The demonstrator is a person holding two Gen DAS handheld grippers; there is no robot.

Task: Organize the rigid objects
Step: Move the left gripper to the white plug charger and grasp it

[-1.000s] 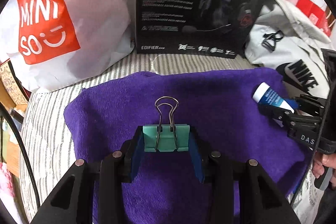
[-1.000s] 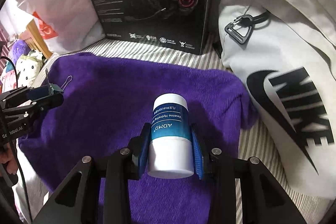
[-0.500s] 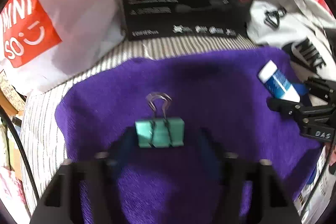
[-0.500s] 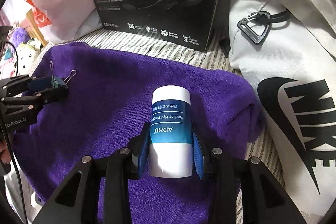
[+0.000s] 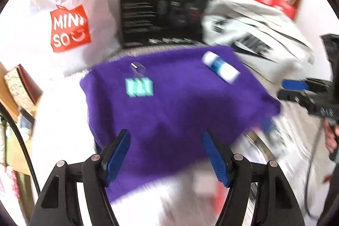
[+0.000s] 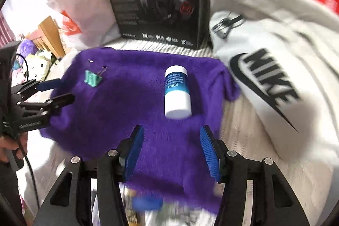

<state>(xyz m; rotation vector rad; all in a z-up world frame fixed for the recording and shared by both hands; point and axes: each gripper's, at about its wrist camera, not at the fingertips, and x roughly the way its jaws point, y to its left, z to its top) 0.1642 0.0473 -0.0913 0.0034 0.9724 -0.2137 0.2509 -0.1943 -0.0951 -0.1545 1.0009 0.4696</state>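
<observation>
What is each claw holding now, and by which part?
Nothing. The left claw and right claw are empty; the binder clip and bottle lie free on the purple towel.

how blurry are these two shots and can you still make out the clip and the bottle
Left wrist view: heavy motion smear, binder clip a ghosted green block, bottle label unreadable. Right wrist view: milder blur, clip and bottle clear on the purple towel, fisheye bending the edges.

A striped bed carries a purple towel, bags and a box.
</observation>
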